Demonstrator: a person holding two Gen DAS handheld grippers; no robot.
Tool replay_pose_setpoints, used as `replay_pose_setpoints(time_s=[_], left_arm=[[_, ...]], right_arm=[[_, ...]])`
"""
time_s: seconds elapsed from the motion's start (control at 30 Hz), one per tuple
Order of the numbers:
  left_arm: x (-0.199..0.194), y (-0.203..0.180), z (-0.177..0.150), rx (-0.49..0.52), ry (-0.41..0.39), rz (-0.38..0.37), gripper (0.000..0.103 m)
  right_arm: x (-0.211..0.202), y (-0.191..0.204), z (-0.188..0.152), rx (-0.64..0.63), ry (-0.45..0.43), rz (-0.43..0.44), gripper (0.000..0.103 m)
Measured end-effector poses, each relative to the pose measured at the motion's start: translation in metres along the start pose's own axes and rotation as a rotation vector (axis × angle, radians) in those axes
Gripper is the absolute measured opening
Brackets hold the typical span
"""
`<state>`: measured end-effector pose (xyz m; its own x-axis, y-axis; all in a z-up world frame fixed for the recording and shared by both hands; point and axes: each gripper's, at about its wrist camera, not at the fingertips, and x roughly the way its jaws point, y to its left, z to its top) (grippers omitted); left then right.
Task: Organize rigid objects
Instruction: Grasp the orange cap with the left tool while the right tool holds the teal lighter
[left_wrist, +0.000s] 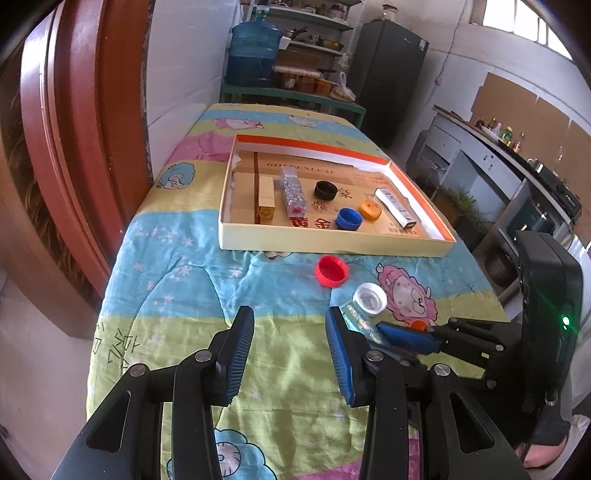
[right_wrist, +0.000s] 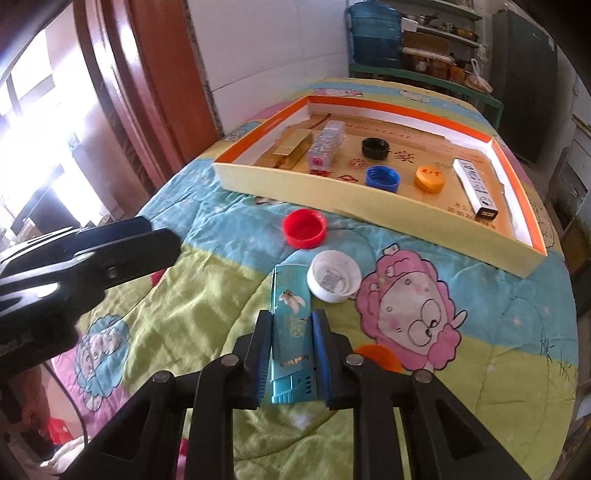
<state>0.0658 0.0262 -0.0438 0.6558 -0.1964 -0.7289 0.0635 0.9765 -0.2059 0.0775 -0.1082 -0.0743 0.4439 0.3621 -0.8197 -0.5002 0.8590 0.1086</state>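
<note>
Quilted cloth bedspread (right_wrist: 207, 302), matt | cardboard tray (right_wrist: 369, 206), matt | glossy plastic lighter (right_wrist: 291, 332) | smooth plastic red cap (right_wrist: 304, 228)

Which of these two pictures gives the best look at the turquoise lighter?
The right wrist view: the lighter lies full-length between the right tongs, which are shut on it. In the left wrist view only a sliver shows.

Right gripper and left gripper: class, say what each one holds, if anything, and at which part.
The right gripper is shut on the teal lighter, clamping its long sides near the vented end. The left gripper stands open over the quilt, holding nothing.
</note>
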Motion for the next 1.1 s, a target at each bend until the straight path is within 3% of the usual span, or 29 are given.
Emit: replay_pose_setpoints(time_s=[0.13,0.27,0.5,0.63,1.1], left_arm=[[0.0,-0.004,-0.002,0.007,0.004,-0.017,0.041],[0.005,-0.018,-0.005,0.044,0.024,-0.081,0.043],[0.022,-0.086,-0.018,0.241,0.064,-0.2,0.047],[0.033,-0.11,-0.024,0.307,0.071,-0.19,0.047],[0.068,-0.113,-0.023,0.314,0.111,-0.122,0.047]], right_arm=[[-0.008,0.005,-0.006,-0.005,-0.01,0.027,0.022],[-0.039,0.001,-0.014,0.026,-0.089,0.005,0.022],[-0.072,-0.046,-0.033,0.182,-0.14,-0.117,0.022],[-0.08,-0.069,-0.045,0.256,-0.146,-0.128,0.022],[-0.093,-0.096,-0.061,0.328,-0.183,-0.139,0.022]])
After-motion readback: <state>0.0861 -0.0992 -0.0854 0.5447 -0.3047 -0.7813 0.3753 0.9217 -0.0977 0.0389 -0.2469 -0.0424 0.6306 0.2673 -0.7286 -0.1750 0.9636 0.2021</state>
